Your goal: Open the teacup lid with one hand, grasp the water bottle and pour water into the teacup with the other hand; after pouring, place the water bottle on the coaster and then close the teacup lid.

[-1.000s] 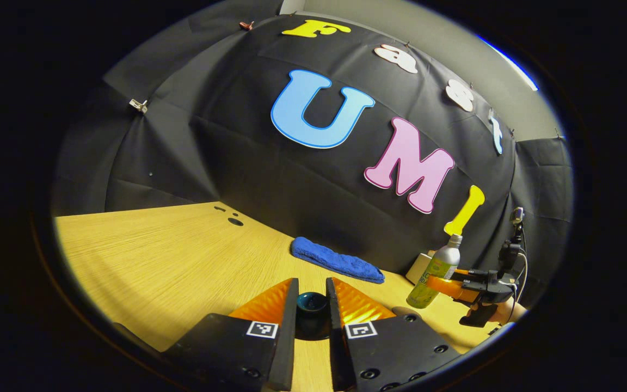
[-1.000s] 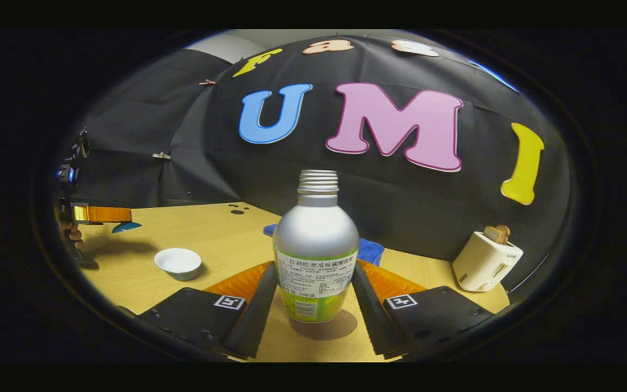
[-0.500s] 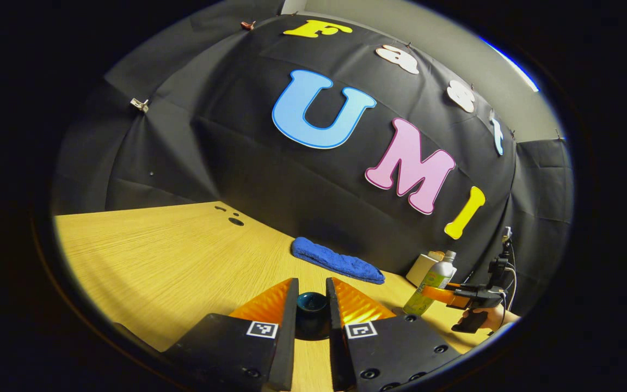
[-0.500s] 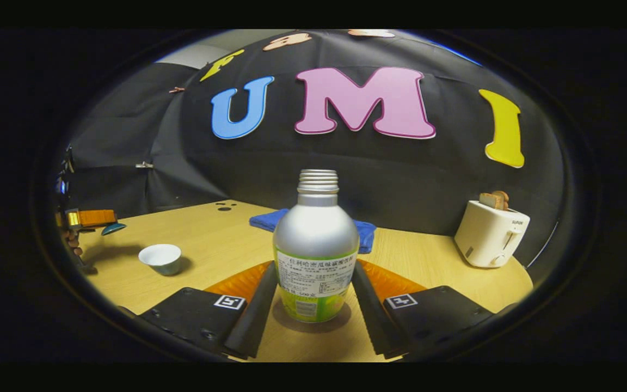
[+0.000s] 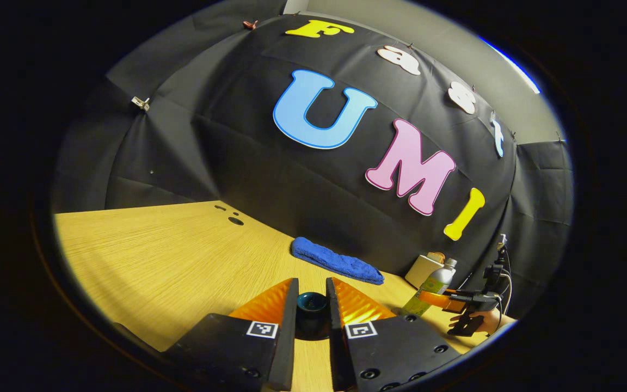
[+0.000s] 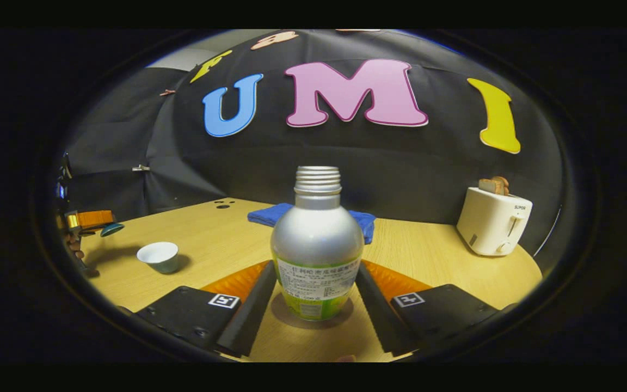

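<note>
Left tool (image 5: 312, 302) clamped on lid (image 5: 312, 305); right tool (image 6: 316, 291) clamped on bottle (image 6: 317, 250).

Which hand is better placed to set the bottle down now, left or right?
Right. The right gripper is shut on the water bottle, held upright low over the table. The left gripper holds the teacup lid, away from the bottle.

My left gripper view sits low over the bench (image 5: 145, 256), tilted, facing the far cloth wall. My right gripper view looks level across the bench (image 6: 433, 261), very near the bottle (image 6: 317, 245). Both share the blue towel (image 5: 335, 261) (image 6: 365, 222), toaster (image 5: 421, 270) (image 6: 492, 220) and bottle (image 5: 432, 286).
</note>
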Demonstrator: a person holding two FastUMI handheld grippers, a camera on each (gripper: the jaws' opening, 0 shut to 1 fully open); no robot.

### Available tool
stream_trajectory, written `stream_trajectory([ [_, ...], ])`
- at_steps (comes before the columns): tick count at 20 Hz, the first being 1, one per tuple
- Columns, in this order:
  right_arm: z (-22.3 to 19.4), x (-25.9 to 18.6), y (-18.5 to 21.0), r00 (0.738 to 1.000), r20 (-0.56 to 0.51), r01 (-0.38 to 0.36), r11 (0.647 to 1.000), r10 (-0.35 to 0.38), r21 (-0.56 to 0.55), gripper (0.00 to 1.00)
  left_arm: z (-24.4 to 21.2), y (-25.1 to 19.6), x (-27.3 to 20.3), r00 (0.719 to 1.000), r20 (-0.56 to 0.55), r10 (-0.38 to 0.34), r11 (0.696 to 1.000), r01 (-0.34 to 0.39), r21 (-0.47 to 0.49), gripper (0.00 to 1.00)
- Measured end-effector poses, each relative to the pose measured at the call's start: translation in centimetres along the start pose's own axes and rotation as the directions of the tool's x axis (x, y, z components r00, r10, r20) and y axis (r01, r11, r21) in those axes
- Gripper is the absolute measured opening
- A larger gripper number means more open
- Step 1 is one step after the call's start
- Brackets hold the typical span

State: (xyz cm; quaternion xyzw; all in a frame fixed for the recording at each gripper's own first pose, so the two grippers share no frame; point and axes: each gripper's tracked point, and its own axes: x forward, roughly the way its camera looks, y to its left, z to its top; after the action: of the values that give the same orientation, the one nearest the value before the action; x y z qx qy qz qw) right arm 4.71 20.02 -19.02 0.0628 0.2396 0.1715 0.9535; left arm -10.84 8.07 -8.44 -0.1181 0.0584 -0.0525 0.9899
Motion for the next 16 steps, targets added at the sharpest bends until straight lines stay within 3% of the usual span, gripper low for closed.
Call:
stream_trajectory([
  [1, -0.3, -0.1, 0.0, 1.0, -0.005, -0.003, 1.0, 0.003, 0.003, 0.95, -0.1, 0.0, 0.0, 1.0, 0.0, 0.001, 1.0, -0.001, 0.001, 0.3],
  [2, -0.6, 0.0, 0.0, 1.0, -0.008, -0.003, 1.0, 0.003, 0.008, 0.98, 0.0, 0.0, 0.0, 1.0, 0.0, 0.001, 1.0, -0.001, 0.003, 0.3],
  [9, -1.5, -3.0, -1.5, 1.0, -0.02, 0.025, 0.999, -0.024, 0.047, 0.98, -0.7, -0.6, 0.3, 1.0, -0.025, 0.008, 0.998, -0.006, 0.066, 0.3],
  [16, -1.5, -9.3, -2.7, 0.998, 0.016, 0.061, 0.997, -0.062, 0.046, 0.99, -2.0, -5.6, 3.2, 0.997, -0.064, -0.044, 0.985, 0.054, 0.161, 0.3],
])
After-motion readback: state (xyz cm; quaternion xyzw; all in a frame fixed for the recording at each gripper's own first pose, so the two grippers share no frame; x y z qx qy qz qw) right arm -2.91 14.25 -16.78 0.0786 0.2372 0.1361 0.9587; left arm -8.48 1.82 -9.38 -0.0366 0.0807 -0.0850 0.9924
